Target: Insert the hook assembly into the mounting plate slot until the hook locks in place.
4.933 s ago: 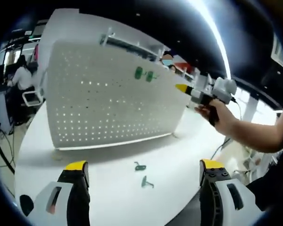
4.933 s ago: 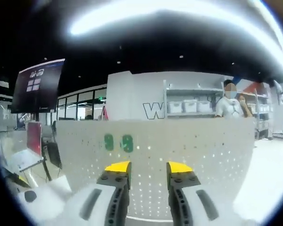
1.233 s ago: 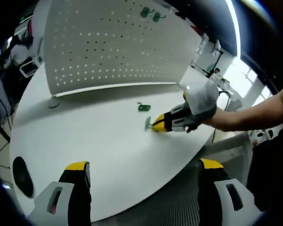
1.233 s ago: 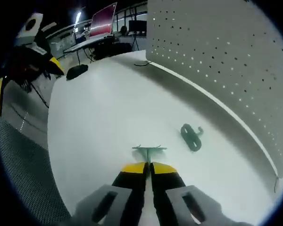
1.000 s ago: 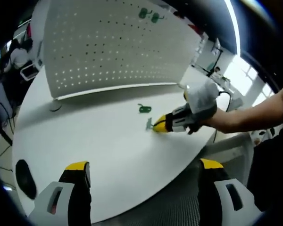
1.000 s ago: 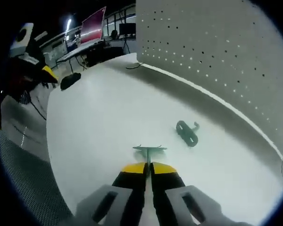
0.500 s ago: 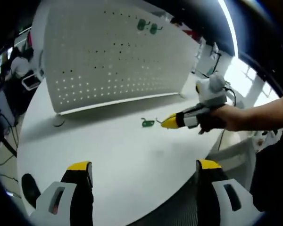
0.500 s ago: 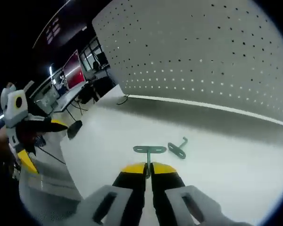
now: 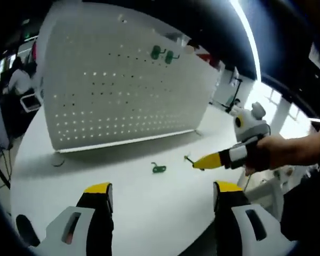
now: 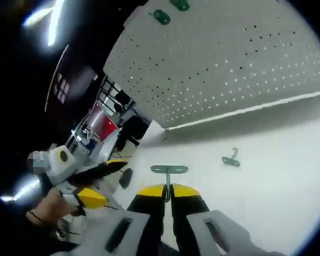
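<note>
Right gripper [image 10: 168, 191] fingers pinched together on the green hook [image 10: 169, 170] (stem clamped, crossbar out front). Left gripper [image 9: 162, 191] fingers spread wide apart, nothing between them.

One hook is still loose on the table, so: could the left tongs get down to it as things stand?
Probably yes. The left tongs are open and hold nothing, and the loose green hook lies on bare table just ahead of them. The right tongs, shut on another hook, sit beside it, not over it.
</note>
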A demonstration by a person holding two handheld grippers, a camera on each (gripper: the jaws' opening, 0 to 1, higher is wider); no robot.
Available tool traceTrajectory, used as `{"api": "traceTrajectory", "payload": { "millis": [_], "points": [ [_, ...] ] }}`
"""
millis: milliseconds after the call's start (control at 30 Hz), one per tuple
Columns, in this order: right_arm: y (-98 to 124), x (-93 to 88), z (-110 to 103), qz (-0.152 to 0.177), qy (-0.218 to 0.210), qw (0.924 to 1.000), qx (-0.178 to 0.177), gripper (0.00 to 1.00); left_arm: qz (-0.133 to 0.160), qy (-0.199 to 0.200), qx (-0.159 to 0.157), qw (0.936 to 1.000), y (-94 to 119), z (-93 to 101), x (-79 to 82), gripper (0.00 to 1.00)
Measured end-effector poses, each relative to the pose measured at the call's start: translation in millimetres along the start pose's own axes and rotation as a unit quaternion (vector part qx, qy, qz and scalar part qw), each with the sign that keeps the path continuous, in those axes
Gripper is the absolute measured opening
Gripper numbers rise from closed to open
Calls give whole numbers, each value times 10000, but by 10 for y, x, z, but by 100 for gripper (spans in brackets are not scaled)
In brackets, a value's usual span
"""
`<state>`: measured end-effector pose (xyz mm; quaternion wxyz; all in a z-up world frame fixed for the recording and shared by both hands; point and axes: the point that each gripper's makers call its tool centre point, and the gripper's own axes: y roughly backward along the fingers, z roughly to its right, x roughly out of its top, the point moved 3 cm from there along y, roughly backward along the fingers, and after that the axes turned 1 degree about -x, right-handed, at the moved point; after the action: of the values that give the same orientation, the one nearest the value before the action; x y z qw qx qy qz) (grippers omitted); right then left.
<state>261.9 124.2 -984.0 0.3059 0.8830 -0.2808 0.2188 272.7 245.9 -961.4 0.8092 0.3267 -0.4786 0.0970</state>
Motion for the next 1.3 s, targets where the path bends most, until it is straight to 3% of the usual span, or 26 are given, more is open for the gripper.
{"api": "traceTrajectory", "payload": {
  "millis": [100, 167, 267, 533, 633, 867, 1033, 1300],
  "points": [
    [26, -20, -111, 65, -285, 9993, 253, 0, 30, -147, -89, 9998, -22, 49, 29, 73],
    [35, -69, -200, -66, -488, 9974, 519, 0, 91, -223, -178, 9996, -40, 89, 56, 71],
    [25, -156, -228, -273, -545, 9958, 681, 0, 83, -230, -558, 9981, -77, 199, 70, 67],
    [58, -245, -365, -381, -1245, 9838, 1231, 0, 235, -377, -738, 9963, -84, 247, 133, 53],
    [72, -272, -441, -506, -1276, 9799, 1450, 0, 286, -355, -861, 9952, -87, 287, 144, 55],
    [98, -278, -494, -600, -1401, 9742, 1663, 0, 364, -352, -1147, 9921, -73, 371, 148, 31],
    [102, -261, -536, -614, -1480, 9709, 1780, 0, 422, -439, -1411, 9881, -59, 470, 163, 8],
    [139, -259, -579, -678, -1588, 9652, 1965, 0, 389, -808, -1538, 9840, -51, 531, 204, 3]
  ]
}}
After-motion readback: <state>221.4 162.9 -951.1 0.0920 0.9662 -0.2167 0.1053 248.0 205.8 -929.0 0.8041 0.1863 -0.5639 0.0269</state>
